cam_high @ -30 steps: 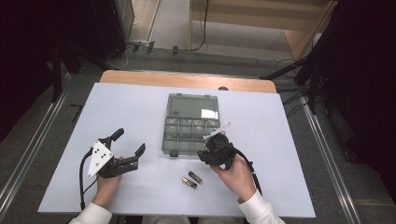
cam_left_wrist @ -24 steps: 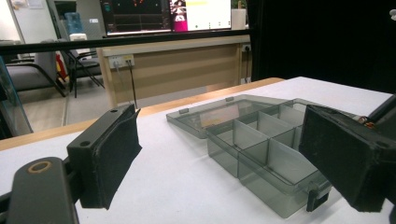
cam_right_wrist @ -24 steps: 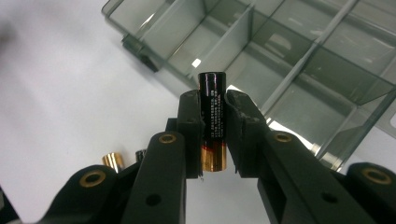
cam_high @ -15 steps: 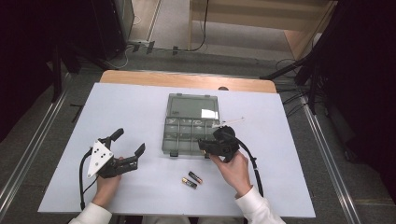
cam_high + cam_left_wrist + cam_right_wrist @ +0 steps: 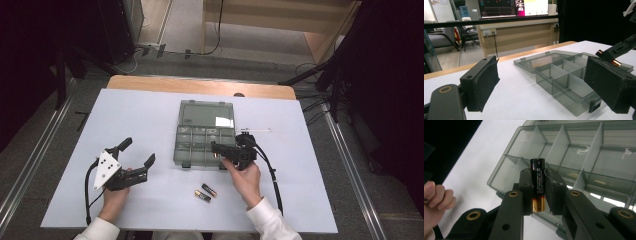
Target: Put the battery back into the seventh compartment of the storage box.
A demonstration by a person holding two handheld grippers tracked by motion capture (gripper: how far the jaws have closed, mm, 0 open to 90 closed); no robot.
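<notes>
A black and gold battery [image 5: 537,183] stands upright between the pads of my right gripper [image 5: 538,173], which is shut on it. That gripper [image 5: 216,148] hovers over the front right compartments of a clear grey compartment box [image 5: 205,115], its lid laid open at the back. In the left gripper view the held battery [image 5: 616,62] shows just above the box [image 5: 564,70]. My left gripper [image 5: 137,151] rests open on the table to the left of the box, with nothing between its pads [image 5: 482,82].
Two more batteries [image 5: 209,190] [image 5: 202,196] lie on the white table [image 5: 150,115] in front of the box, near the right hand. A thin white stick [image 5: 257,130] lies to the right of the box. The table's wooden far edge [image 5: 200,87] borders the floor.
The right gripper has shifted slightly forward and down with the battery, over the box's front row. The left gripper has stayed where it was.
</notes>
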